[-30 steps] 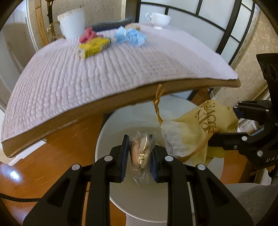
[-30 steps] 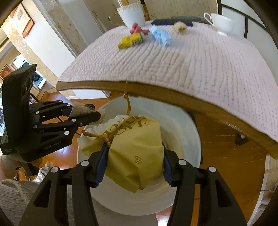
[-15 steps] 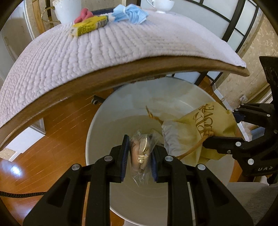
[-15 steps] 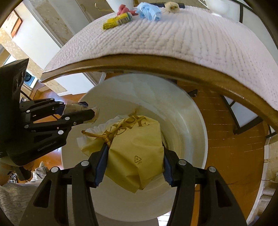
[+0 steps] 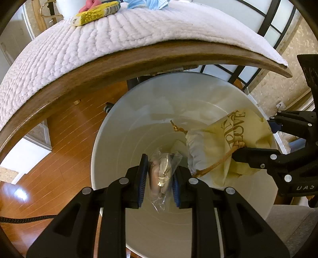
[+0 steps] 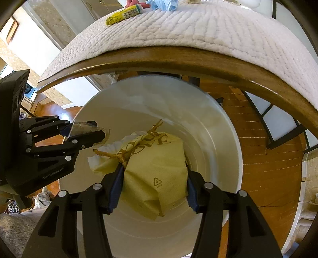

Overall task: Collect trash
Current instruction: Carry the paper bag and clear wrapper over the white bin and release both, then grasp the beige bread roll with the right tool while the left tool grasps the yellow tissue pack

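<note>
Both grippers hang over the mouth of the white bin, which fills the centre of each view. The left gripper is clamped tight on a small clear plastic wrapper; the right gripper, jaws about half apart, pinches a crumpled yellow bag. Neither piece is released yet. At least 3 items wait on the quilted table along the top of the frame: a yellow wrapper, a blue mask and a pink scrap.
</note>
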